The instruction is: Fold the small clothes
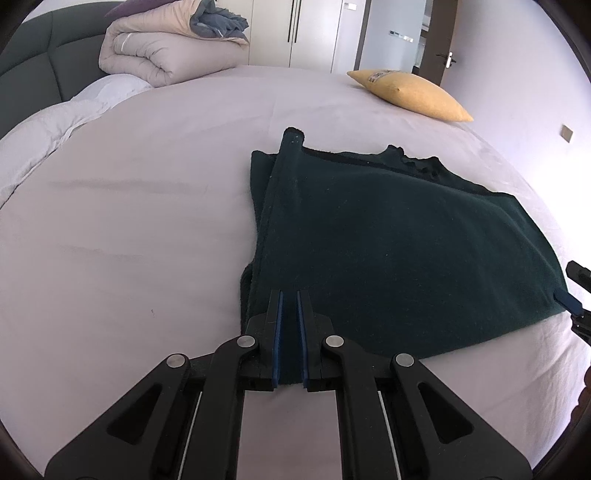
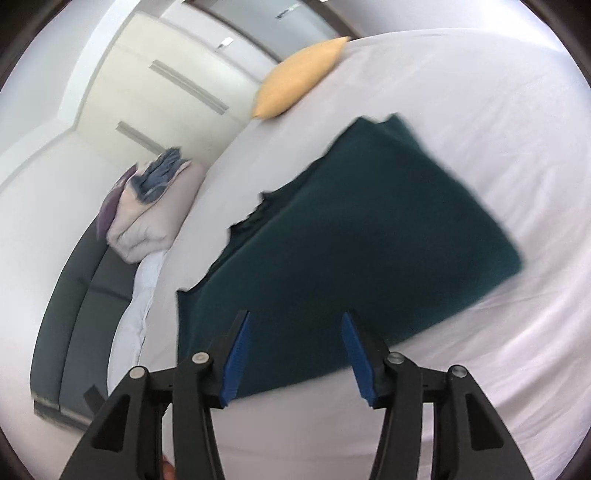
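Note:
A dark green garment (image 1: 388, 251) lies folded flat on the white bed sheet (image 1: 129, 240). My left gripper (image 1: 290, 295) is shut on the garment's near edge, with cloth pinched between its blue pads. In the right wrist view the same garment (image 2: 351, 236) lies ahead, blurred by motion. My right gripper (image 2: 295, 319) is open and empty, its fingers just above the garment's near edge. One of its fingertips (image 1: 570, 302) shows at the garment's right corner in the left wrist view.
A yellow pillow (image 1: 410, 94) lies at the bed's far right. A rolled beige duvet (image 1: 166, 48) and white bedding (image 1: 55, 122) sit at the far left by the dark headboard (image 1: 33, 74). Wardrobe doors (image 1: 306, 29) stand behind the bed.

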